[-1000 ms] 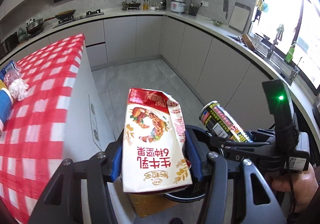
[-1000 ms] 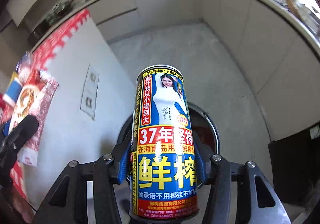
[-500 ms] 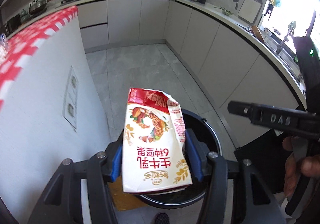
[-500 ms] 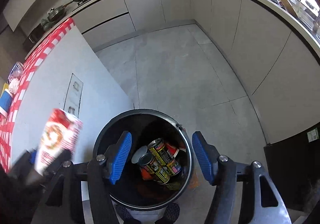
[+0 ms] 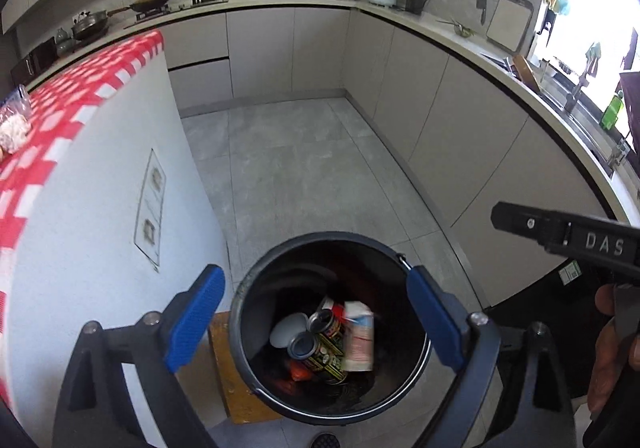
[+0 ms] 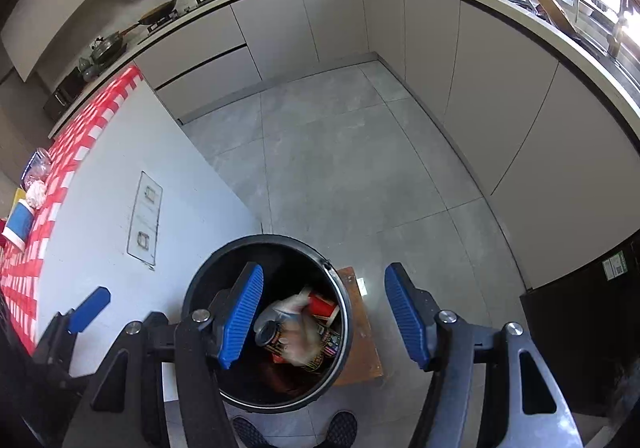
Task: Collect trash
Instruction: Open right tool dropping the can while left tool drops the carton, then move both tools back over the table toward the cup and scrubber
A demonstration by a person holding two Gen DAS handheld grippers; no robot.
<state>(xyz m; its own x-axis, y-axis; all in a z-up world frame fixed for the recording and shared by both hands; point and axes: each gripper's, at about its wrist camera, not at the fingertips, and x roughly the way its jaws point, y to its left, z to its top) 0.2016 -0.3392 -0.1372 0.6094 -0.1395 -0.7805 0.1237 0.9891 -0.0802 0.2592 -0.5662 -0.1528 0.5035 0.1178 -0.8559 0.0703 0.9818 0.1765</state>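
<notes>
Jaws spread, empty; carton (image 5: 359, 336) lengthwise in bin (image 5: 256, 296).

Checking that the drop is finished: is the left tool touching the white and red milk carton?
Apart. The left wrist view shows the left tool open and empty, with the white and red milk carton lying down inside the black round bin.

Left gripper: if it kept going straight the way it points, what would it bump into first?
Probably the trash inside the black bin. The open left gripper points down into its mouth, at the milk carton and cans. Depth is unclear.
</notes>
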